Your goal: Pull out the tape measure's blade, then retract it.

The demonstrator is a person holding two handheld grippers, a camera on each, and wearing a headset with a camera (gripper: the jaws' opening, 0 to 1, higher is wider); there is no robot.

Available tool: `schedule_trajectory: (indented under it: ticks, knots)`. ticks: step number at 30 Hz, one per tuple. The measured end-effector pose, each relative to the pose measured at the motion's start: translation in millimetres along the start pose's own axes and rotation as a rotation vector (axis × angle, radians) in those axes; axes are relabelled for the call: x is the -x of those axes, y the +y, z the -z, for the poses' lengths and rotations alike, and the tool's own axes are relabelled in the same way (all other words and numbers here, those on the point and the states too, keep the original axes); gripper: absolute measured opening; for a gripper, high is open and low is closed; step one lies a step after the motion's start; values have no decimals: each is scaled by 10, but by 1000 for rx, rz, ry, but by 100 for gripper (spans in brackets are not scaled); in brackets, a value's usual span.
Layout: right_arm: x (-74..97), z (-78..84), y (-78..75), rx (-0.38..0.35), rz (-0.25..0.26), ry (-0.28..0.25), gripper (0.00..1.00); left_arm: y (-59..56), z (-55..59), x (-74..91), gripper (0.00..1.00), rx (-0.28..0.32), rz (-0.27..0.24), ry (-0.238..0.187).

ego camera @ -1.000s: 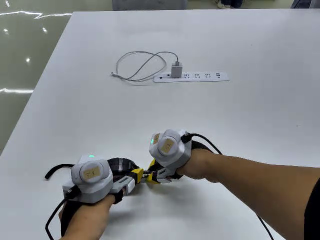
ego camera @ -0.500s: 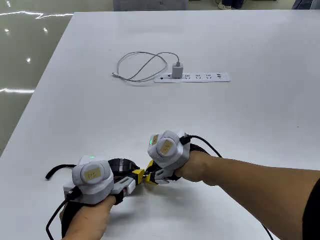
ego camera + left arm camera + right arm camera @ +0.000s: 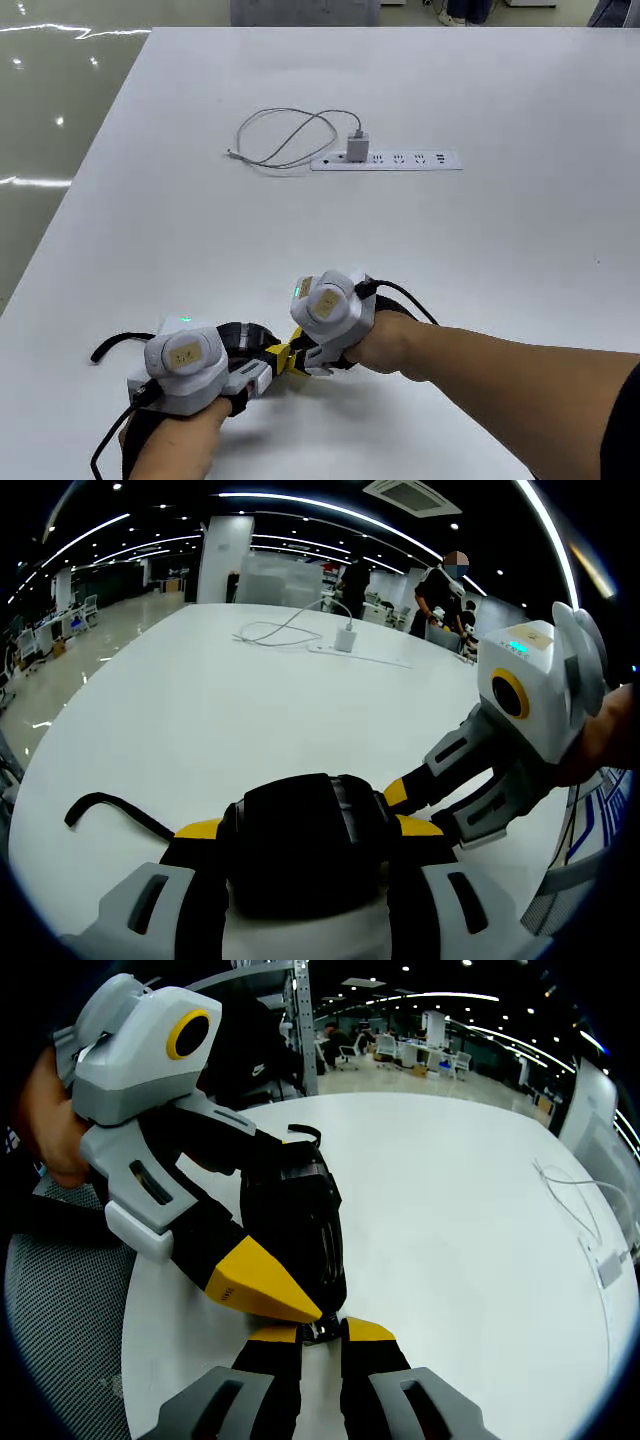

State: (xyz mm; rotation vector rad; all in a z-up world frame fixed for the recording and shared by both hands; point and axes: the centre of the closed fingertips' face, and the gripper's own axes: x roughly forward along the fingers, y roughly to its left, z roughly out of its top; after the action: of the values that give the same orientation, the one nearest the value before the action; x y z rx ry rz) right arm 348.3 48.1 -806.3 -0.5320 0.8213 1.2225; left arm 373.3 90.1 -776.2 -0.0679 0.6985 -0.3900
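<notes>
White table (image 3: 300,230): left gripper (image 3: 268,358) clamps tape measure (image 3: 305,850); right gripper (image 3: 322,1338) pinches blade tip (image 3: 322,1326).

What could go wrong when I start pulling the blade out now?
1. The right gripper seems to pinch only the small blade tip at the case mouth, so it may slip and the blade would snap back in.
2. The left gripper clamps the rounded tape measure by its sides, so a hard pull could twist it loose.
3. The two grippers' yellow tips sit very close together and might knock into each other.
</notes>
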Motion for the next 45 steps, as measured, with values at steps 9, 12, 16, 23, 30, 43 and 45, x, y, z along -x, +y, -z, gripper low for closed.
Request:
schedule_trajectory:
  ticks: [9, 12, 16, 23, 30, 43, 45]
  knots:
    - [-1, -8, -2, -17, 6, -10, 11, 2, -3, 0, 61, 0, 3, 0]
    - [0, -12, -2, -17, 6, -16, 11, 5, -1, 0, 61, 0, 5, 1]
    - [3, -14, 3, -9, 6, -17, 11, 3, -2, -2, 61, 1, 7, 0]
    - [2, -6, 5, -9, 12, -4, 12, 2, -4, -15, 63, 15, -1, -10]
    - [33, 2, 9, -38, 6, -13, 13, 6, -4, -30, 63, 17, 5, -2]
    - [272, -127, 12, -30, 56, -76, 15, -1, -14, -17, 64, 23, 17, 11]
    - [320, -117, 1, -39, 65, -82, 16, -1, -16, -13, 64, 19, 25, 20]
